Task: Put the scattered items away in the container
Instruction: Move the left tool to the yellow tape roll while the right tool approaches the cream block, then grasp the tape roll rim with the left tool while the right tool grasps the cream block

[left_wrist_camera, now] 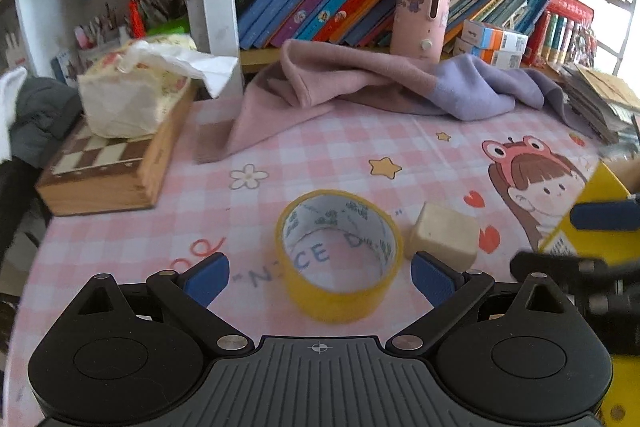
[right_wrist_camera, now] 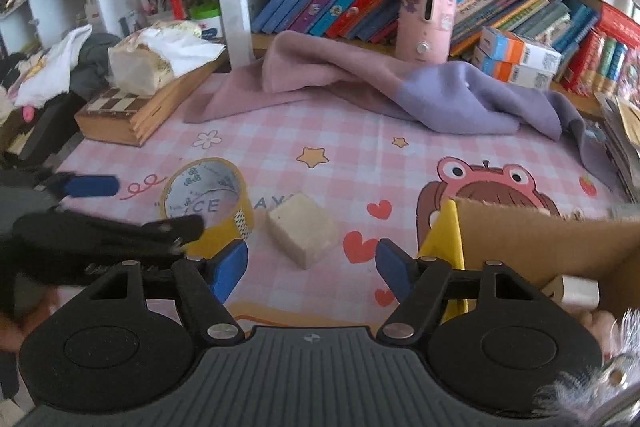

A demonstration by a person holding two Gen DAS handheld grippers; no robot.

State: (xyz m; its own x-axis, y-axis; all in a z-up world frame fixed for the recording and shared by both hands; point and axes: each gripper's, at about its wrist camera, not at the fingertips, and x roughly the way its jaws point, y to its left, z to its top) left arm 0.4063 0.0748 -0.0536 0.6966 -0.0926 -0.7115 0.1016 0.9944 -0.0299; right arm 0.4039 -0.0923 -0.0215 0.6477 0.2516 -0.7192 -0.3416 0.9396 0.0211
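Left gripper (left_wrist_camera: 320, 277) gapes wide astride the yellow tape roll (left_wrist_camera: 339, 255), ready to pinch; right gripper (right_wrist_camera: 311, 267) wide before the beige eraser block (right_wrist_camera: 306, 230), cardboard box (right_wrist_camera: 540, 239) rightward

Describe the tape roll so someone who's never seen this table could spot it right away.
On the pink checked tablecloth, look in front of the crumpled pink and purple cloth. The tape roll lies flat there, left of a cream block. It is the only ring: yellow outside, with a white printed core.
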